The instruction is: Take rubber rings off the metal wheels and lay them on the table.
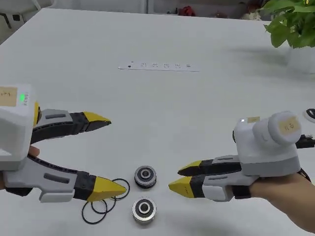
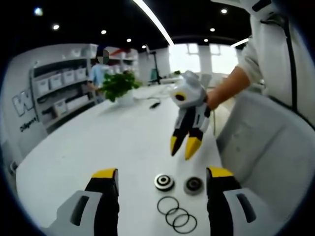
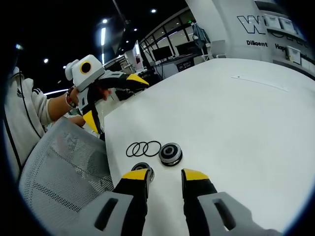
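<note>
Two metal wheels lie near the table's front edge: one with a dark rim (image 1: 145, 176) and, nearer me, one with a bare silver rim (image 1: 144, 209). Three loose black rubber rings (image 1: 103, 205) lie overlapping in a chain just left of them. My left gripper (image 1: 112, 154) is wide open, its lower tip over the rings. From the right, my right gripper (image 1: 177, 178) points at the wheels, narrowly open and holding nothing. In the left gripper view the wheels (image 2: 164, 182) and rings (image 2: 177, 216) lie between the jaws. In the right gripper view one wheel (image 3: 170, 153) and the rings (image 3: 143, 148) sit just ahead.
A white power strip (image 1: 158, 66) lies flat at mid-table. A potted plant (image 1: 290, 22) stands at the far right corner. A grey mesh chair (image 3: 64, 162) is close to the table's near edge. Bare white tabletop (image 1: 162, 113) stretches beyond the wheels.
</note>
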